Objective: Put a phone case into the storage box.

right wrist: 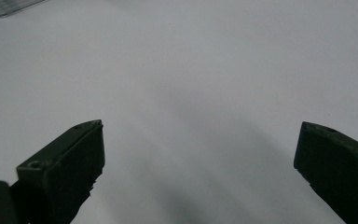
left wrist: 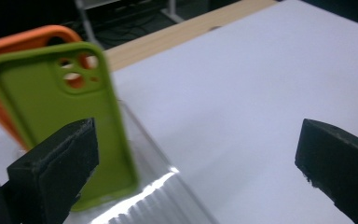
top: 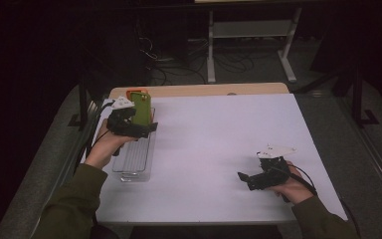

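A green phone case [top: 141, 107] stands upright in a clear ribbed rack [top: 134, 158] at the table's left side. Close behind it stands an orange case [top: 138, 91]. My left gripper [top: 138, 122] hovers at the green case, open. In the left gripper view the green case [left wrist: 70, 116] sits at the left, partly behind the left jaw, with the orange case [left wrist: 9, 51] behind it and the rack [left wrist: 168, 198] below. The wide gap of my left gripper [left wrist: 196, 163] holds nothing. My right gripper [top: 249, 168] rests open near the front right, over bare table in its own view [right wrist: 198, 163].
The white table top [top: 219, 139] has a wooden strip [top: 204, 90] along its far edge. Dark floor, cables and a white desk frame [top: 251, 30] lie beyond. A corner of the clear rack [right wrist: 9, 5] shows at the top left of the right gripper view.
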Tool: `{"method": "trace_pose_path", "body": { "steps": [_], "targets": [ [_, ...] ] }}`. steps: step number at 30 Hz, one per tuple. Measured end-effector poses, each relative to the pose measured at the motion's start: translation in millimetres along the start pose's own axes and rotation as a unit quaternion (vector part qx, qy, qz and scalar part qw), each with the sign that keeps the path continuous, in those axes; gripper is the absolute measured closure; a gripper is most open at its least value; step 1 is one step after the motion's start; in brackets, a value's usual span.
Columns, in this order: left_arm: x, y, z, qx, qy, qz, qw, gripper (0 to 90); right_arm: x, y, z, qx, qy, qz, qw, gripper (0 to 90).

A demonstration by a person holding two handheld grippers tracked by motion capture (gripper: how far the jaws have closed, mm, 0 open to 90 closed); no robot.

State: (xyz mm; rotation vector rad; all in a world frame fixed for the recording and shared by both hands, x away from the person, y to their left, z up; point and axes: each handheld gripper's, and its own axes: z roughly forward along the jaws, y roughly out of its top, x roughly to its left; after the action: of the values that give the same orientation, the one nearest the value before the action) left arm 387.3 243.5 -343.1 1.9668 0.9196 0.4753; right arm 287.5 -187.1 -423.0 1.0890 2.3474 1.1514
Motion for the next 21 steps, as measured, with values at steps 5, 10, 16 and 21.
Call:
{"method": "trace_pose_path", "body": {
  "steps": [5, 10, 16, 21],
  "targets": [
    [-13.6, -9.2, -7.1, -0.005, -0.045, 0.01, 0.9989, 0.0, -0.2, -1.5, -2.2, -0.001, 0.008, -0.002, 1.0, 1.2],
    [-27.6, -22.5, -12.5, -0.01, -0.079, 0.02, 0.9967, 0.0, 1.0, -1.9, -1.4, 0.002, 0.011, -0.008, 0.9999, 1.2],
    [-36.7, -39.6, -17.6, -0.017, -0.098, 0.027, 0.9947, 0.0, 1.5, -2.0, -1.0, 0.003, 0.012, -0.008, 0.9999, 1.2],
    [-42.0, -52.9, -23.0, -0.02, -0.098, 0.032, 0.9944, 0.0, 2.1, -2.1, -0.6, 0.004, 0.013, -0.002, 0.9999, 1.3]
  ]
}}
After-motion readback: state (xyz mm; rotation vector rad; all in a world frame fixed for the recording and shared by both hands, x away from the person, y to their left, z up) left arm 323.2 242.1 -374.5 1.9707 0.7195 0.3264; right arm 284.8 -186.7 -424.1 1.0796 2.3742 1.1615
